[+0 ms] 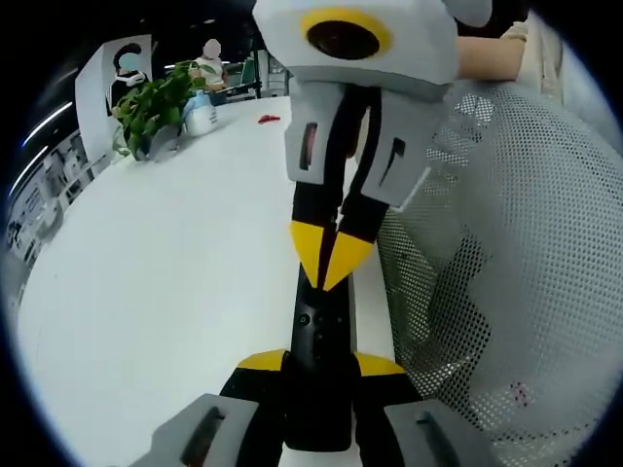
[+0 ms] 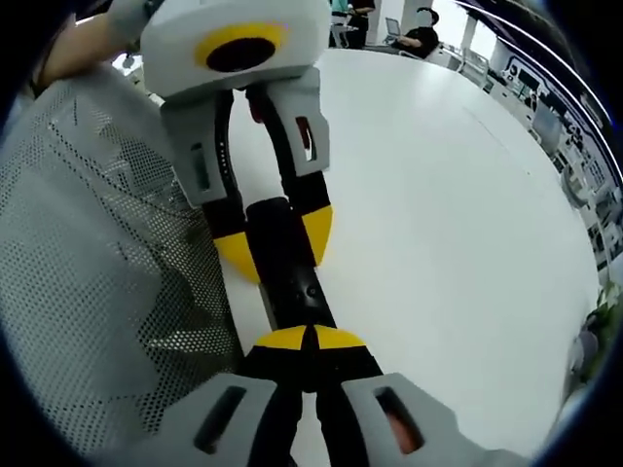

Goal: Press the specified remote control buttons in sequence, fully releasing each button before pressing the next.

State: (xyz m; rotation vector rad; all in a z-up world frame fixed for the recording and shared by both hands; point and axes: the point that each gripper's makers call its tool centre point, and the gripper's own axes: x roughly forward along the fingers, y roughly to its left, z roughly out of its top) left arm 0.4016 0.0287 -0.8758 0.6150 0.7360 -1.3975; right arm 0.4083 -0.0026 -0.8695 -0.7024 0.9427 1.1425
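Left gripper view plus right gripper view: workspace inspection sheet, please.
Surface: white table, matte.
Job's things: black remote, clamped by its long sides.
Clutter: potted plant and small red item at the far end.
Grippers: left tool shut on the remote; right tool shut, tips together at the remote's button face.
Cables: nothing seen.
Surroundings: grey mesh chair back beside the table; seated person far off.
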